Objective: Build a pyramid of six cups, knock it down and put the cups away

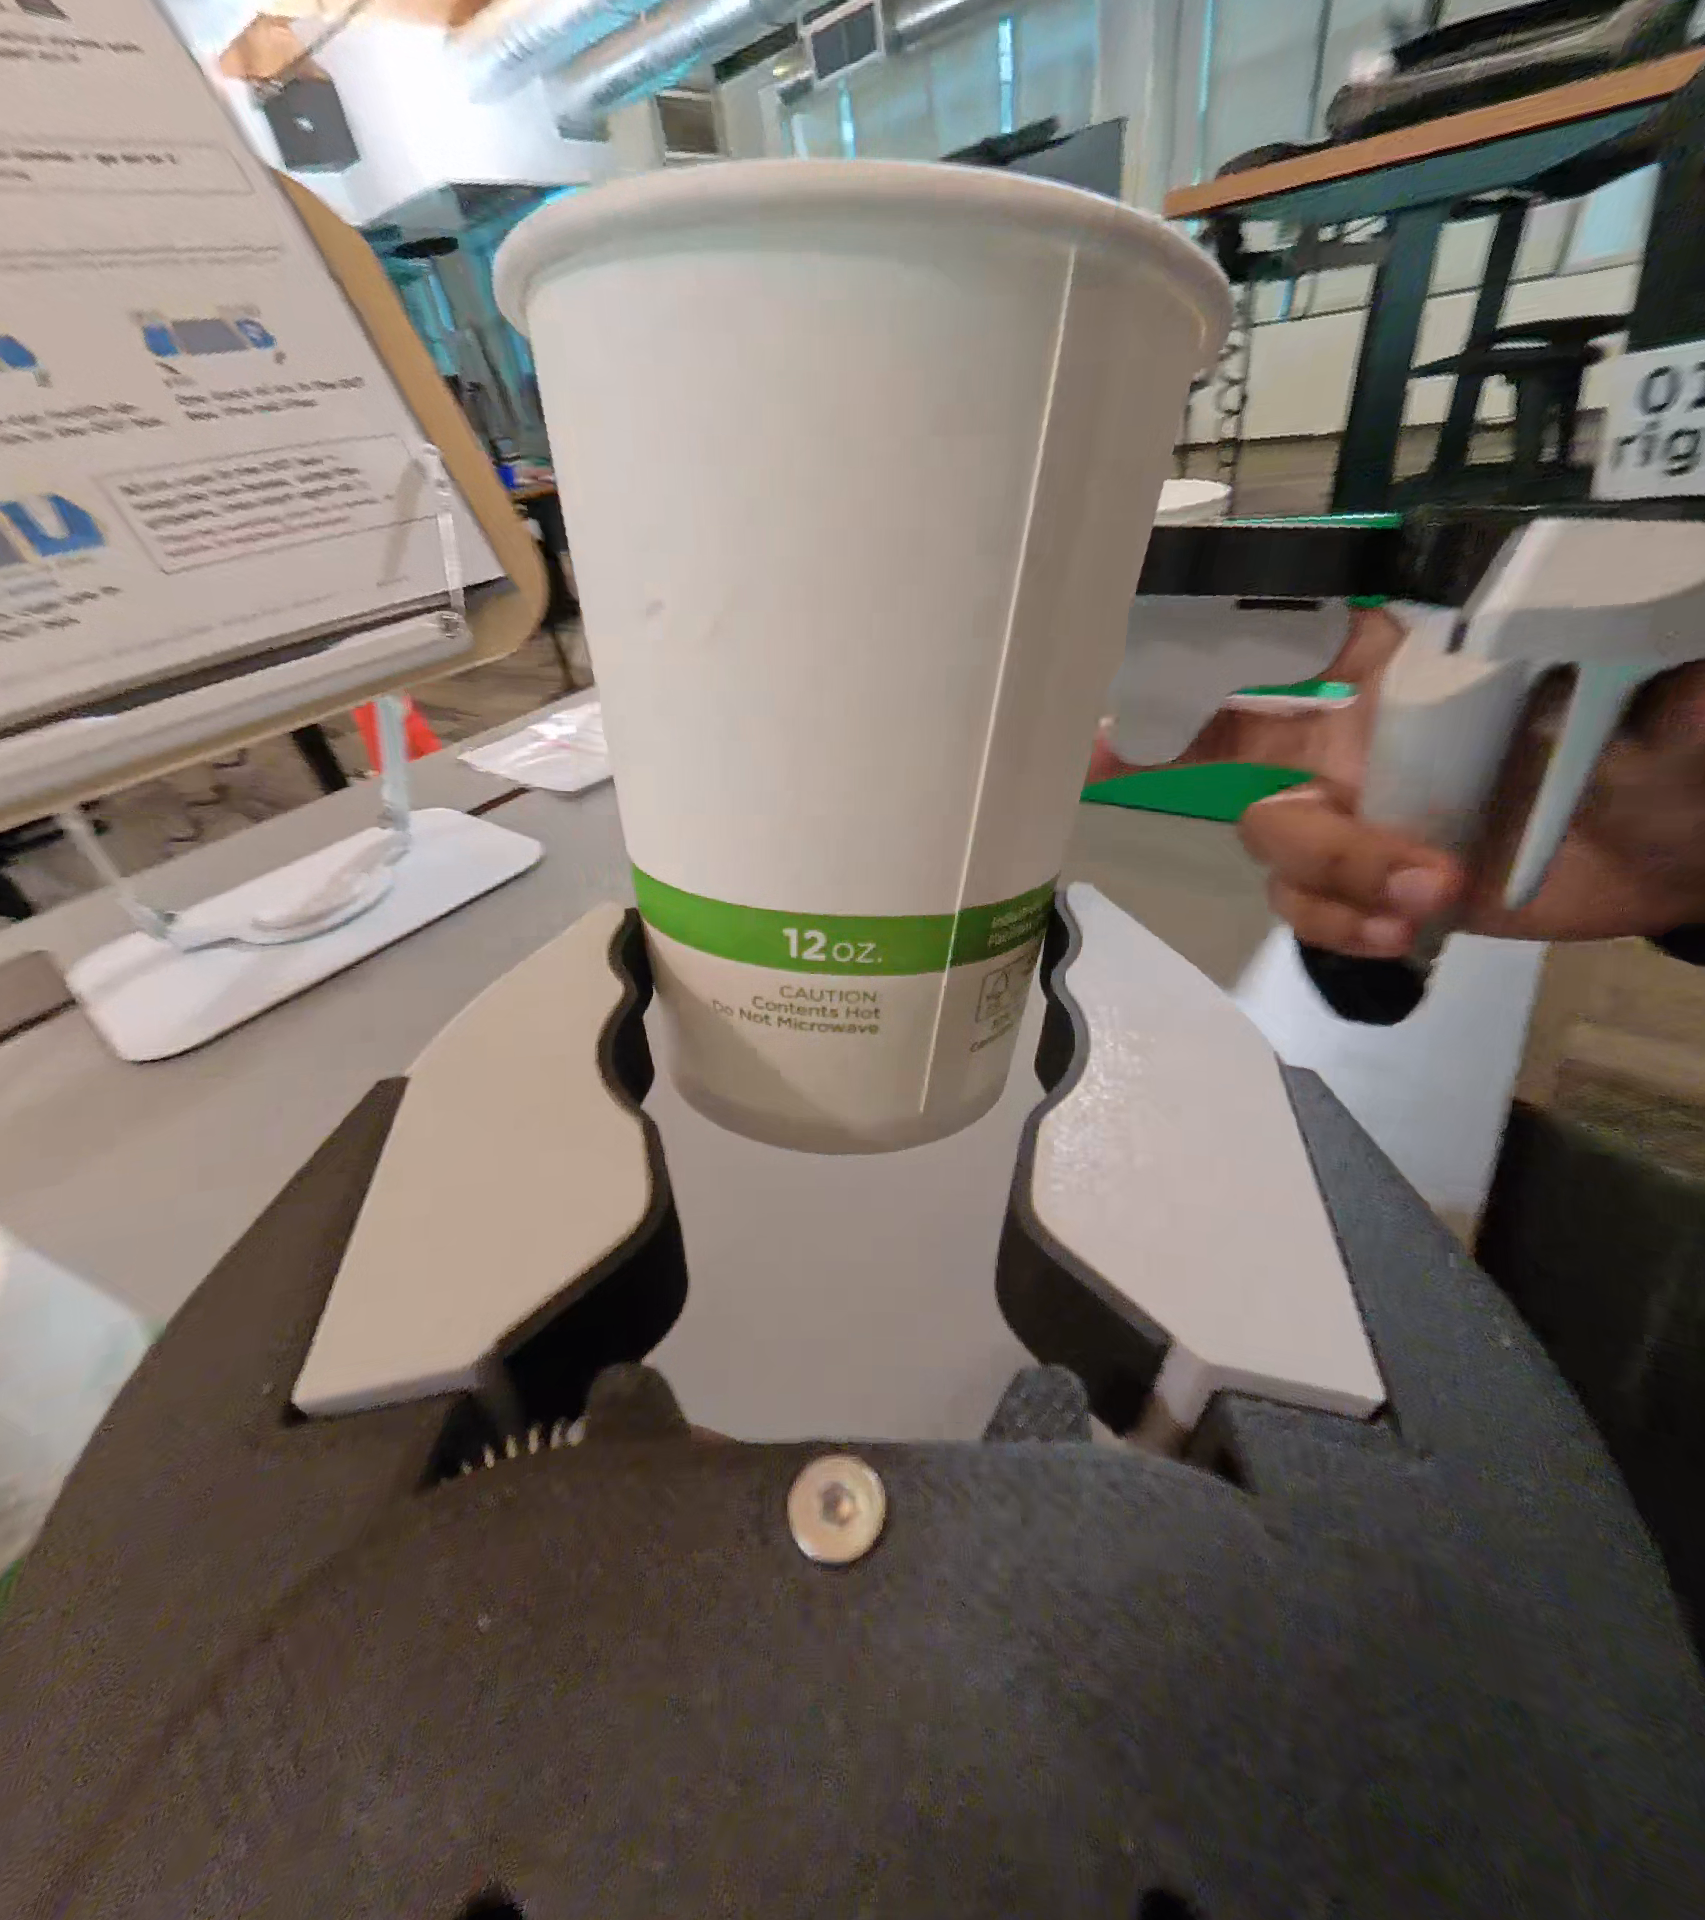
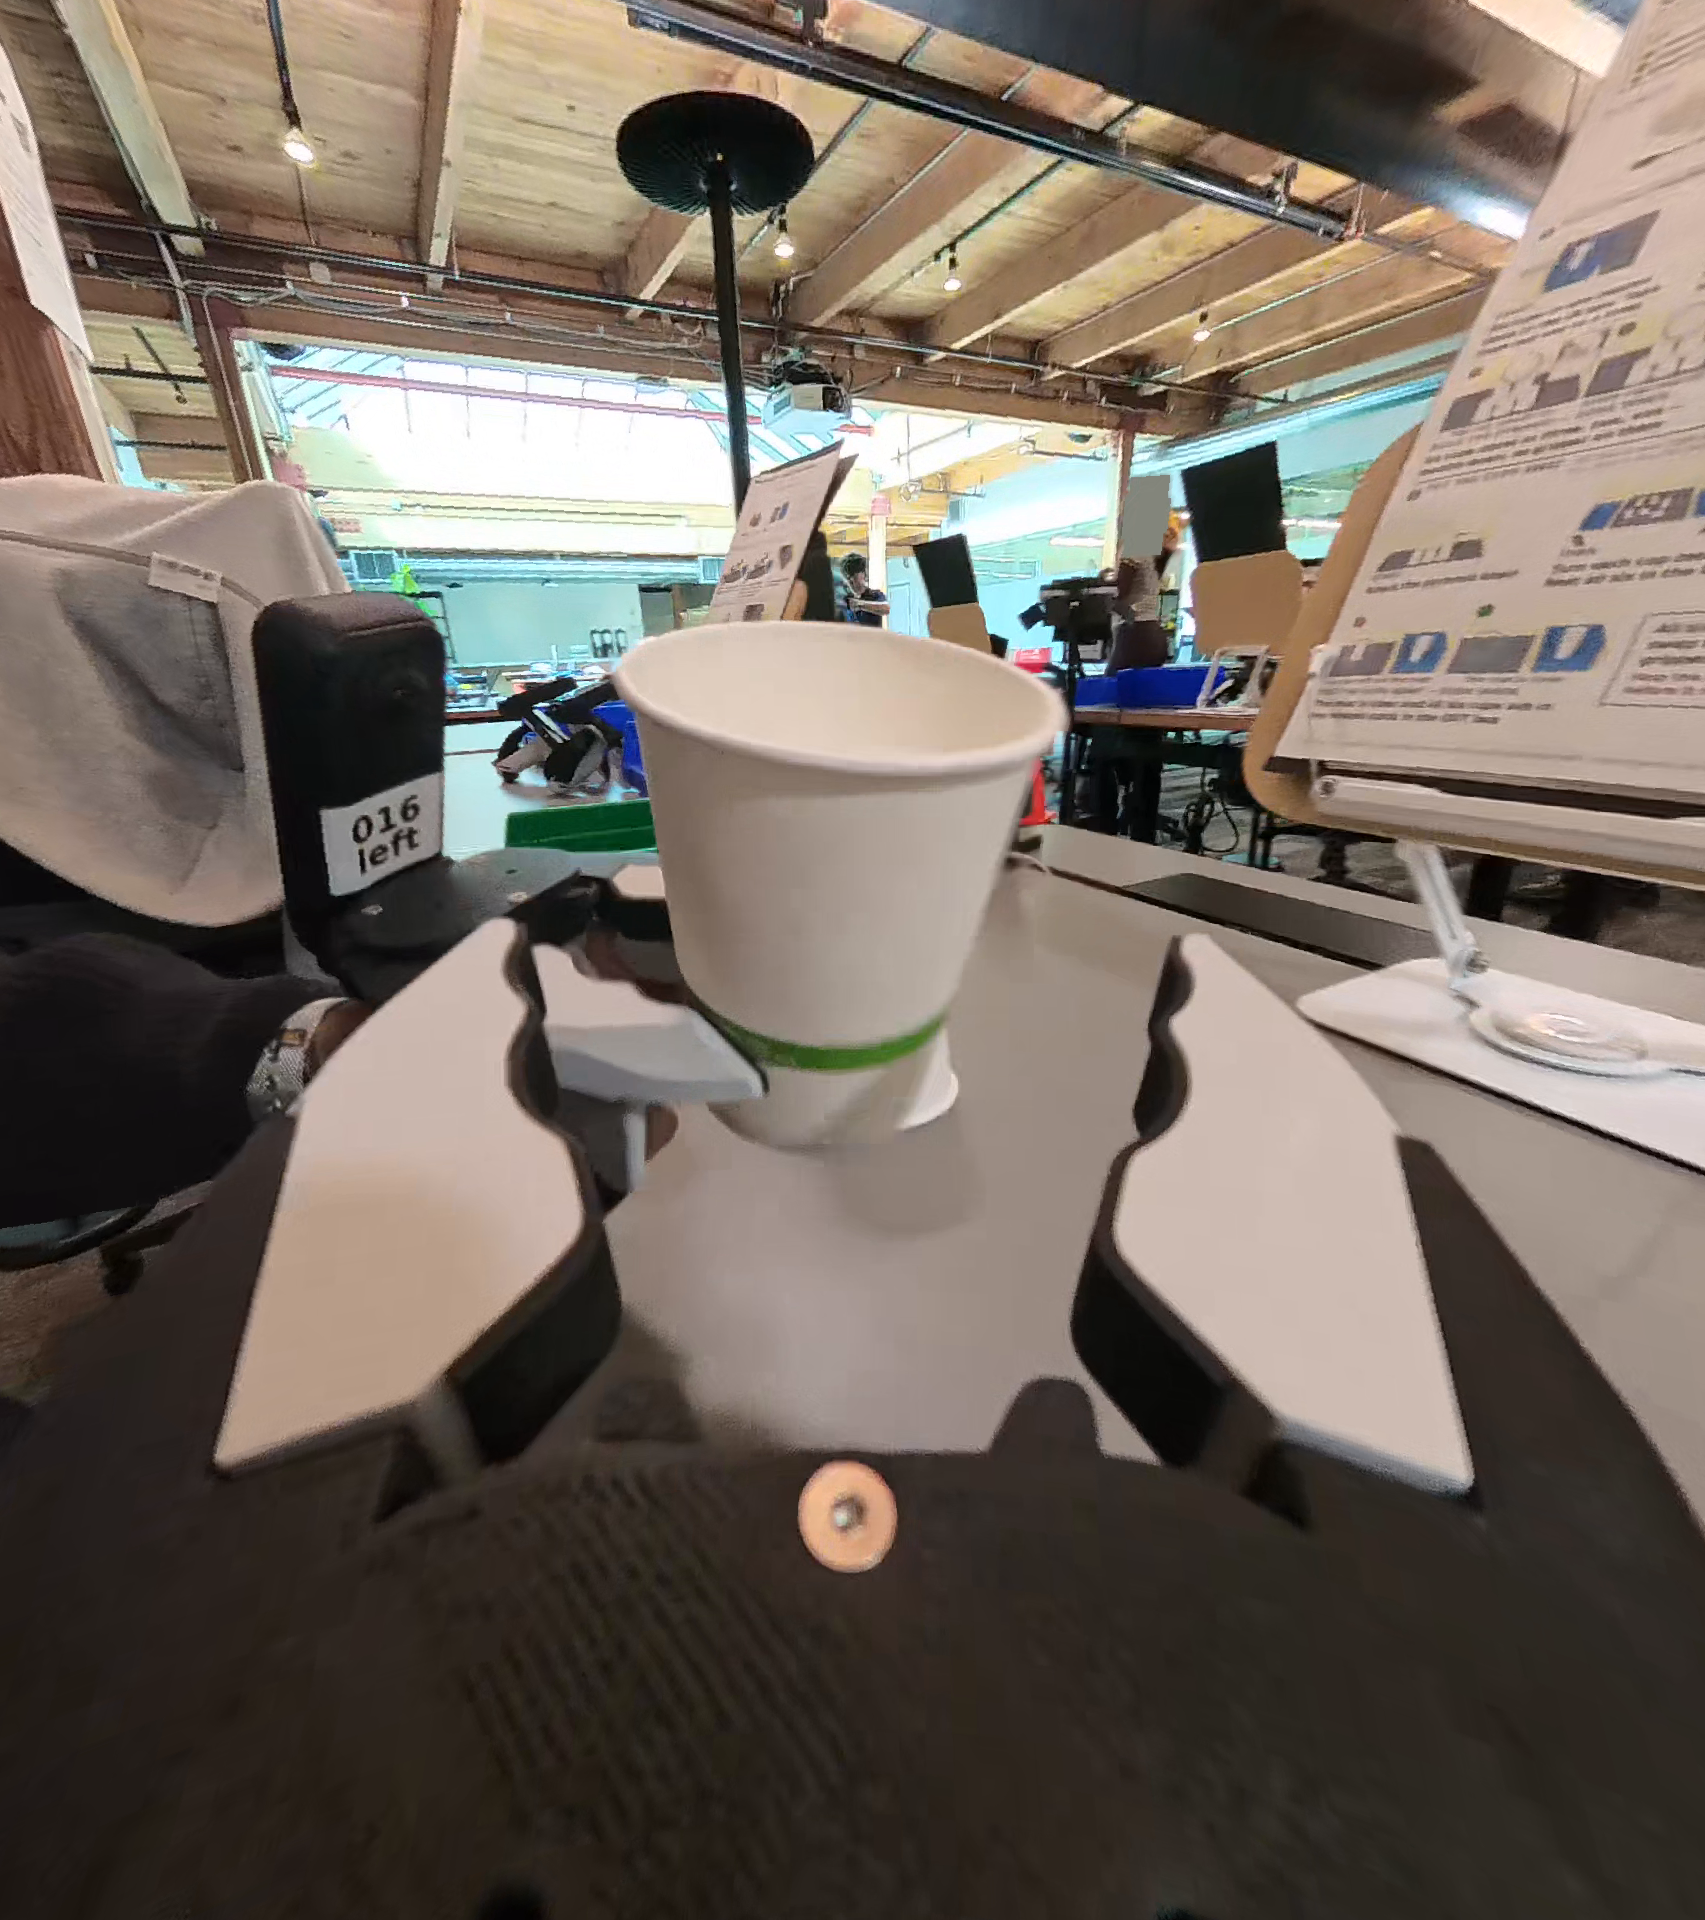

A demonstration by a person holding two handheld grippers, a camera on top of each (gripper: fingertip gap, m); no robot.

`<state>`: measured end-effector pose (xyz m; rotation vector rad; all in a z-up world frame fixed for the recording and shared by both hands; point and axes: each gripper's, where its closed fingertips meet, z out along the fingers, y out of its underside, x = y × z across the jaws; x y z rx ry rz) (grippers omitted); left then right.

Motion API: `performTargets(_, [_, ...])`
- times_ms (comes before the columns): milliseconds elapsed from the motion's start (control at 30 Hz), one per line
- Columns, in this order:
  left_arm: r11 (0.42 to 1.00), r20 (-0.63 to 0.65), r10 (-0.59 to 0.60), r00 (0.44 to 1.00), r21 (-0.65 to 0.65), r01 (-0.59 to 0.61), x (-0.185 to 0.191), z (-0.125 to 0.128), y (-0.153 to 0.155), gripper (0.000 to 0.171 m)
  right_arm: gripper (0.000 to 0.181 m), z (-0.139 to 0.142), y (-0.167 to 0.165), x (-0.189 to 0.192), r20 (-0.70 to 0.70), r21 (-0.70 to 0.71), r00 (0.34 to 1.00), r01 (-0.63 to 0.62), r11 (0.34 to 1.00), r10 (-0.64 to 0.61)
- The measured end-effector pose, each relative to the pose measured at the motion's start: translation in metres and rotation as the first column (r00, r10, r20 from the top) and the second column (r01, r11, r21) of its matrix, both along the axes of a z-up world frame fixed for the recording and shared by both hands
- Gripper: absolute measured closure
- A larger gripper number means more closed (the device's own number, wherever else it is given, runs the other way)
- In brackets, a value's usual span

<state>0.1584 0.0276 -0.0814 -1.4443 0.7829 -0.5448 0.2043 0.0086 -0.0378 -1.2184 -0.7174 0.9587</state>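
A grey table [image 1: 204, 1143] in a timber-ceilinged workshop carries everything. The left gripper [image 1: 843, 997] is clenched on a white paper cup [image 1: 848, 582] at its green band, holding it upright off the surface. The right gripper [image 2: 848, 1049] stands released, empty, facing that cup. Beyond, an instruction sheet on a stand [image 2: 1596, 499] rises to its right.

My left gripper [image 1: 843, 997] is level, its two white fingers [image 1: 515, 1143] pressed in on what they hold, low on its sides. My right gripper [image 2: 853, 1039] hangs with its fingers [image 2: 1274, 1195] spread wide, nothing touching them. My right hand [image 1: 1513, 831] wraps its handle, and a dark sleeve [image 2: 79, 1049] covers my left forearm.
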Motion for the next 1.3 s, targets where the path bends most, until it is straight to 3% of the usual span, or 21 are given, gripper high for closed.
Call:
performTargets(67, [0.999,-0.015,-0.054,0.998,-0.009,0.054,0.017,-0.005,-0.011,0.097,0.07,-0.002,-0.006,-0.01,0.007,-0.006,1.0,-0.025,1.0,0.025])
performTargets(133, [0.993,-0.062,-0.114,0.992,0.003,0.114,0.034,-0.013,-0.024,0.097,0.087,-0.005,-0.009,-0.016,0.023,-0.009,0.999,-0.03,1.0,0.03])
performTargets(233, [0.988,-0.165,-0.138,0.977,0.044,0.147,0.046,-0.027,-0.034,0.099,0.092,0.0,-0.01,-0.013,0.046,0.046,0.999,-0.018,0.999,0.016])
performTargets(333, [0.987,-0.196,-0.121,0.973,0.076,0.138,0.042,-0.031,-0.031,0.1,0.092,0.023,0.003,0.014,-0.034,0.078,0.997,0.073,0.994,-0.071])
performTargets(400, [0.992,-0.145,-0.109,0.983,0.04,0.116,0.035,-0.028,-0.023,0.099,0.093,0.044,0.019,0.05,-0.111,0.11,0.976,0.197,0.974,-0.185])
performTargets(467, [0.997,-0.075,-0.081,0.994,0.004,0.082,0.025,-0.023,-0.014,0.1,0.093,0.065,0.035,0.099,-0.18,0.146,0.927,0.355,0.923,-0.328])
performTargets(567, [0.997,0.044,-0.038,0.998,-0.061,0.04,0.009,-0.015,0.0,0.1,0.093,0.086,0.051,0.185,-0.266,0.193,0.801,0.589,0.785,-0.536])
performTargets(667, [0.99,0.163,0.009,0.987,-0.141,0.015,-0.006,-0.009,0.011,0.102,0.093,0.078,0.065,0.269,-0.295,0.171,0.638,0.767,0.618,-0.711])
performTargets(767, [0.986,0.232,0.055,0.971,-0.168,-0.016,-0.021,-0.003,0.015,0.105,0.093,0.072,0.072,0.316,-0.313,0.146,0.548,0.835,0.531,-0.775])
performTargets(933, [0.981,0.261,0.108,0.959,-0.185,-0.061,-0.037,-0.001,0.017,0.107,0.093,0.064,0.094,0.328,-0.254,0.214,0.513,0.857,0.47,-0.82])
performTargets(1167, [0.98,0.217,0.14,0.966,-0.168,-0.104,-0.048,-0.005,0.011,0.108,0.092,0.06,0.125,0.326,-0.222,0.21,0.516,0.854,0.476,-0.827])
performTargets(1300, [0.979,0.197,0.157,0.968,-0.157,-0.126,-0.054,-0.007,0.007,0.107,0.091,0.044,0.142,0.324,-0.142,0.157,0.529,0.847,0.508,-0.837])
